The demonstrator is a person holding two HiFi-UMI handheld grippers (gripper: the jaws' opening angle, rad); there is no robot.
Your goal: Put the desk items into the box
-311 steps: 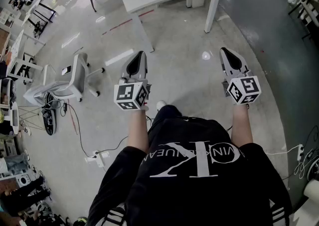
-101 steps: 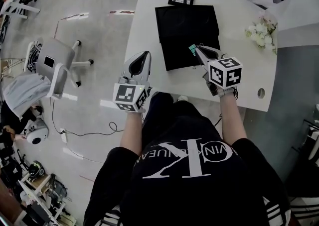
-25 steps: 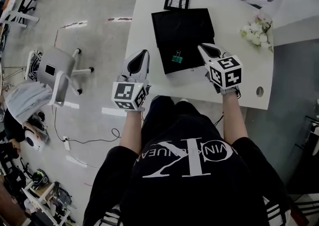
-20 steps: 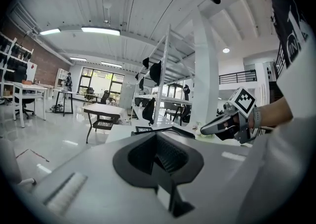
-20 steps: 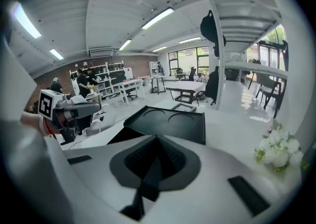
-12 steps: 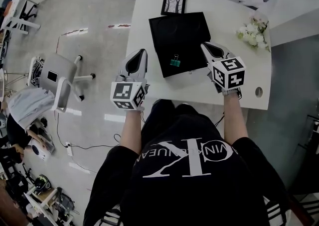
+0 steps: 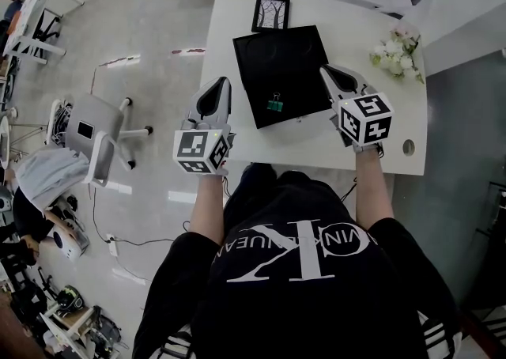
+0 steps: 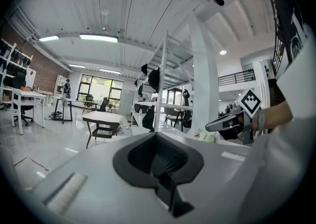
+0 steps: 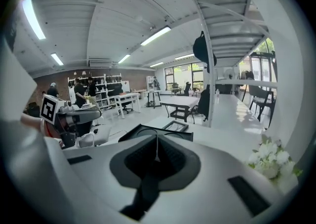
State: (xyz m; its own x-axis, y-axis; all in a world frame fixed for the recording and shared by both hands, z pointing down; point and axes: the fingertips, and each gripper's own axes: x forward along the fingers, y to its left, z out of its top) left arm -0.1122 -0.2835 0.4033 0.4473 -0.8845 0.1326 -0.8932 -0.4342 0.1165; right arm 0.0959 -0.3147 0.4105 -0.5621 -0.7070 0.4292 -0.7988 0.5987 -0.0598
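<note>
An open black box [image 7: 281, 65] lies on the white desk [image 7: 371, 124], and a green binder clip [image 7: 275, 103] rests inside it near the front edge. My right gripper [image 7: 325, 70] hovers just off the box's right side, shut and holding nothing. My left gripper [image 7: 224, 81] hangs at the desk's left edge, shut and empty too. In the right gripper view its jaws [image 9: 157, 146] meet, with the box [image 9: 148, 134] just beyond. The left gripper view shows its jaws [image 8: 157, 136] pressed together and the right gripper [image 8: 232, 122] off to the right.
A small framed picture [image 7: 270, 13] lies behind the box. White flowers [image 7: 394, 49] sit at the desk's right side. A cable hole [image 7: 408, 146] marks the desk's front right corner. A grey office chair [image 7: 95, 132] stands on the floor to the left.
Four seconds ago my right gripper carried the green clip over the box; the clip now lies in the box. Over the last second both grippers stay shut and the desk has slid slightly farther.
</note>
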